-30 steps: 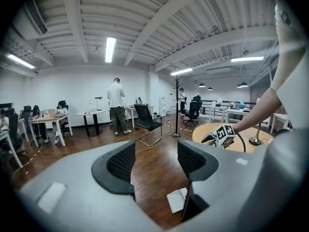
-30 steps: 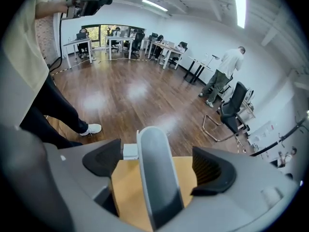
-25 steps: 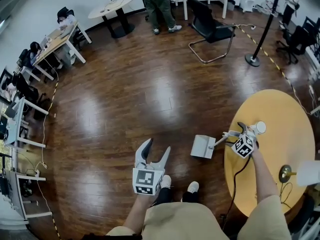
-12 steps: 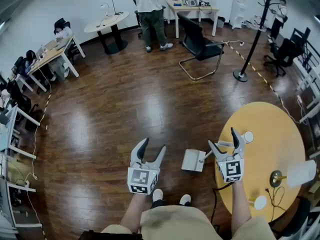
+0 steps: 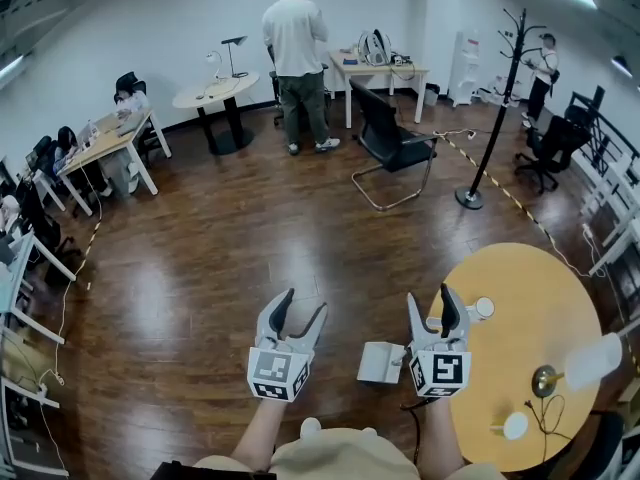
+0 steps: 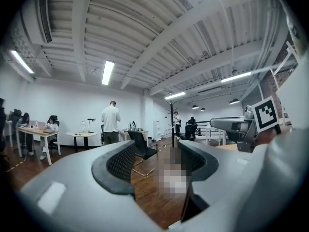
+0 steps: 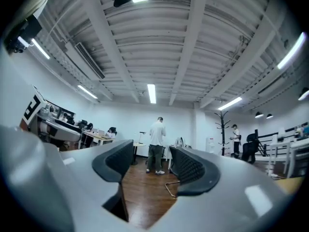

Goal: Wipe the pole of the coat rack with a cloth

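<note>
Two tools, left (image 5: 302,308) and right (image 5: 432,303), hover level over the wood floor (image 5: 250,228), both released and empty, the right one's jaws having just been closing on nothing. The single coat rack (image 5: 497,98) stands toward the floor's far right edge, well apart from both.

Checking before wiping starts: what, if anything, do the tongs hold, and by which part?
Nothing is held. The left tongs stand open and empty; the right tongs have just been closing, with nothing between them.
</note>
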`<action>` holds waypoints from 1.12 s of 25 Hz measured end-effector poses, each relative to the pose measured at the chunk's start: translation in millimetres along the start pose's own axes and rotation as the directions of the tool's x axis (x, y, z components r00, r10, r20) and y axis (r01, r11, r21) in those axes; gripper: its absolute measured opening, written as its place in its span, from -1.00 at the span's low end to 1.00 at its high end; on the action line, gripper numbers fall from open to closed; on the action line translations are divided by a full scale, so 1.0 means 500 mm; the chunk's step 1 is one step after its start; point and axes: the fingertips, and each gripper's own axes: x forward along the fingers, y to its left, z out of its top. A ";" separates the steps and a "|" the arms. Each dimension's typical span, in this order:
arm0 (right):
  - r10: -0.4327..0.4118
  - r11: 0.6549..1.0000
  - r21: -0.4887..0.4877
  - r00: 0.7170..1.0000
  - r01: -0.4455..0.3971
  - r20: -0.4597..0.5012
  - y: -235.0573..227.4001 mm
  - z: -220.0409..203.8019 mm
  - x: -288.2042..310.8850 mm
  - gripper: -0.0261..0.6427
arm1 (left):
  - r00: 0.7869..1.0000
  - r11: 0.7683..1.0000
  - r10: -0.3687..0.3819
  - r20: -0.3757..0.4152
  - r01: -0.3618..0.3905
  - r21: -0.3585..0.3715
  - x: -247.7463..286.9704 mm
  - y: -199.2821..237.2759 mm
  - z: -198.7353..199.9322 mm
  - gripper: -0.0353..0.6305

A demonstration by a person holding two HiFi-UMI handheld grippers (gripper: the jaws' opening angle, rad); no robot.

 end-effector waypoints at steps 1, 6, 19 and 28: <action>-0.030 1.000 0.003 1.000 0.030 -0.005 -0.009 0.002 -0.006 -0.16 | 1.000 1.000 0.001 0.009 -0.001 -0.002 -0.001 -0.002 0.005 -0.09; -0.080 0.997 0.016 0.996 0.081 -0.042 -0.028 0.003 -0.025 -0.20 | 1.000 1.000 -0.015 0.016 0.015 0.000 -0.001 -0.019 0.009 -0.09; -0.008 1.000 -0.009 0.994 0.007 -0.110 0.043 -0.039 -0.036 -0.20 | 0.998 0.997 -0.068 0.008 0.068 -0.032 0.011 -0.052 -0.010 -0.09; -0.025 0.999 0.017 0.989 0.028 -0.143 0.030 -0.088 -0.084 -0.21 | 0.998 0.996 -0.064 -0.027 0.062 -0.067 -0.009 -0.042 -0.051 -0.10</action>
